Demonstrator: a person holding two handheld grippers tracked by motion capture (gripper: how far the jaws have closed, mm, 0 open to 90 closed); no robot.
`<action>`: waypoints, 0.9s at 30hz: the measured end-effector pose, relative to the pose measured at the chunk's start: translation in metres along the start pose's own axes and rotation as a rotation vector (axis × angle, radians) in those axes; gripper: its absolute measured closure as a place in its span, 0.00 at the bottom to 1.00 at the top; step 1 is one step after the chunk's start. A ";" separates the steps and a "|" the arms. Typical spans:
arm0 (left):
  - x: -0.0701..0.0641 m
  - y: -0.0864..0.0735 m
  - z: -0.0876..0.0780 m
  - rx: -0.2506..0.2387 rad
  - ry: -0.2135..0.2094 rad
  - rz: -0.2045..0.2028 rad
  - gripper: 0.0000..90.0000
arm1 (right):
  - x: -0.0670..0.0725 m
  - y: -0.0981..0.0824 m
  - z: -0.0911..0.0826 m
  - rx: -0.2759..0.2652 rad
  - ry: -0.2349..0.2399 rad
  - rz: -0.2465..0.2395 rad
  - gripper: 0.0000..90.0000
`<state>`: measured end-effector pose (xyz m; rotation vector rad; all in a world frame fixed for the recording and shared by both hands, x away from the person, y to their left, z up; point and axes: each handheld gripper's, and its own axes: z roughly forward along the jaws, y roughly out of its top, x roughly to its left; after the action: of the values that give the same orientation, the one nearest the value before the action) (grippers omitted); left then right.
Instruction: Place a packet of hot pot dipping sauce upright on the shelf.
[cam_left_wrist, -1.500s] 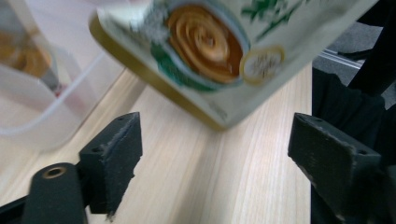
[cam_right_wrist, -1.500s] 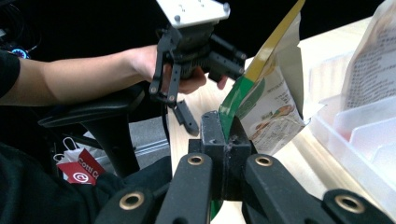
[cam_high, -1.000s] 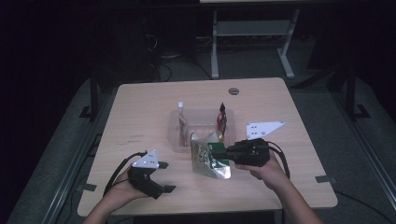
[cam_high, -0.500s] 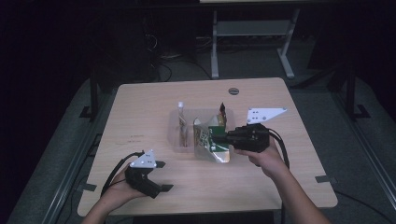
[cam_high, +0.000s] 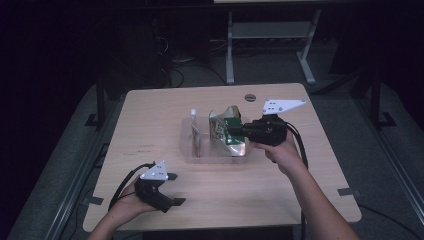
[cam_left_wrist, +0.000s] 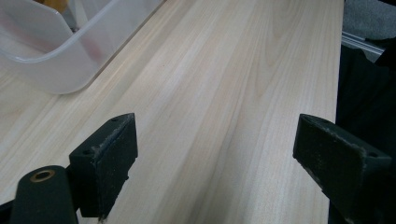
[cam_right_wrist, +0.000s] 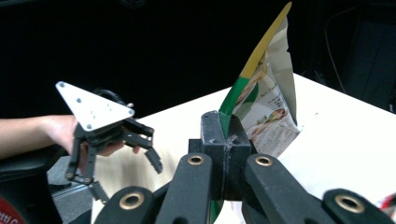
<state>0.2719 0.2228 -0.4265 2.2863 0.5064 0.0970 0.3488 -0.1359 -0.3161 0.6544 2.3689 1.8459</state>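
A green and silver snack bag (cam_high: 226, 132) hangs at the right side of the clear plastic bin (cam_high: 187, 150) in the middle of the table. My right gripper (cam_high: 239, 131) is shut on the bag's edge, and the right gripper view shows the two jaws (cam_right_wrist: 225, 140) pressed together on the bag (cam_right_wrist: 268, 105), which stands upright above them. My left gripper (cam_high: 175, 189) rests in a hand near the table's front left, open. In its own view the left gripper (cam_left_wrist: 215, 154) has nothing between its wide-apart jaws, just bare wood.
The bin holds a slim item with a white cap (cam_high: 194, 124) at its left side. A corner of the bin (cam_left_wrist: 56, 60) lies ahead of the left gripper. The table's right edge (cam_left_wrist: 338, 70) is close. A round hole (cam_high: 250, 97) sits at the table's far side.
My right gripper has carried the snack bag up and away from the person, from the table in front of the bin to the bin. The left gripper stayed where it was.
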 end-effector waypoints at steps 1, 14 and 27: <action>0.000 0.000 0.000 0.000 0.000 0.000 0.15 | -0.002 0.000 0.001 0.003 -0.004 0.002 1.00; 0.001 -0.001 0.001 0.011 -0.007 0.001 0.15 | -0.013 -0.009 0.013 0.037 -0.037 0.029 1.00; 0.002 -0.003 0.003 0.025 -0.026 -0.008 0.15 | -0.023 -0.023 0.030 0.069 -0.059 0.065 1.00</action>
<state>0.2731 0.2230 -0.4307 2.3069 0.5055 0.0574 0.3721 -0.1209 -0.3503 0.7901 2.4107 1.7501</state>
